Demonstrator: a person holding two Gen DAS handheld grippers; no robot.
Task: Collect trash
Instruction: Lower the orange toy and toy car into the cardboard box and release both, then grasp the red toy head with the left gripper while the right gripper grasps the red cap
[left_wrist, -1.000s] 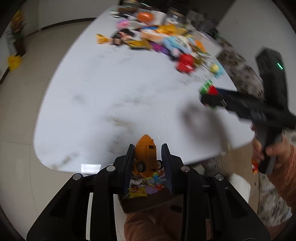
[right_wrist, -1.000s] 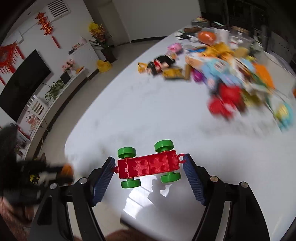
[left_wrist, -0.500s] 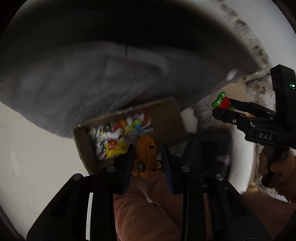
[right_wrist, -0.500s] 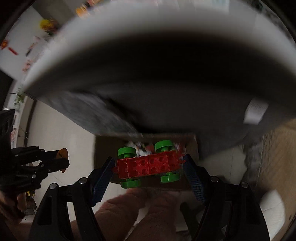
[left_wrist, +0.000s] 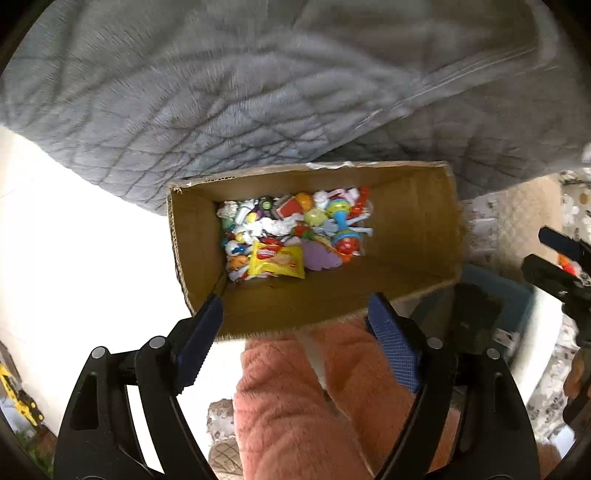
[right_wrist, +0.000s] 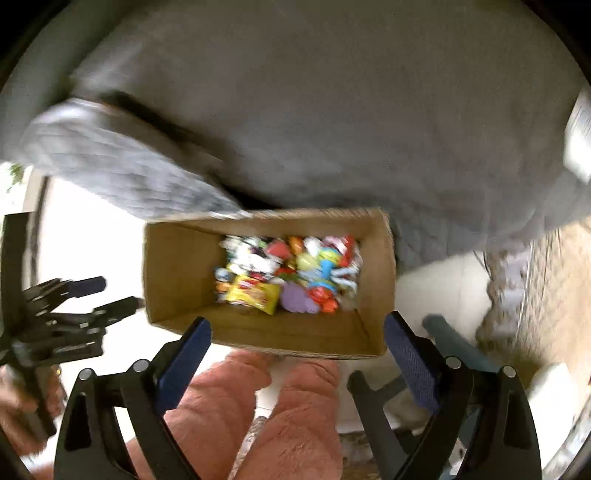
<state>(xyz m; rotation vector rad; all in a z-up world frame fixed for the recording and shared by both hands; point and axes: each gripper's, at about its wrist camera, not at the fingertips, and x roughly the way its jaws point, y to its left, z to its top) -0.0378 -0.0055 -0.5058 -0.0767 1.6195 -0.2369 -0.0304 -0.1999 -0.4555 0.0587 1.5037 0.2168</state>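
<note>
An open cardboard box (left_wrist: 413, 221) stands on the floor, its bottom covered with colourful toys and wrappers. Among them are a yellow snack packet (left_wrist: 277, 262), a purple piece (left_wrist: 321, 256) and a blue rattle (left_wrist: 341, 225). My left gripper (left_wrist: 295, 310) points down over the box's near wall, jaws opening, nothing between them. My right gripper (right_wrist: 297, 326) hangs over the same box (right_wrist: 177, 266), jaws opening wide, also empty. Each gripper shows in the other's view: the left gripper (right_wrist: 107, 295) at the left edge, the right gripper (left_wrist: 550, 251) at the right edge.
A grey quilted cloth (left_wrist: 221, 92) hangs over the far side of the box. The person's pink fuzzy legs (left_wrist: 314, 387) are just on the near side of the box. White floor tile (left_wrist: 74, 258) lies to the left, a patterned rug (right_wrist: 546, 295) and a teal frame (right_wrist: 454, 343) to the right.
Both grippers came down from over the table to the box on the floor. The orange toy has left the left jaws and the red brick car the right jaws; both stand wider.
</note>
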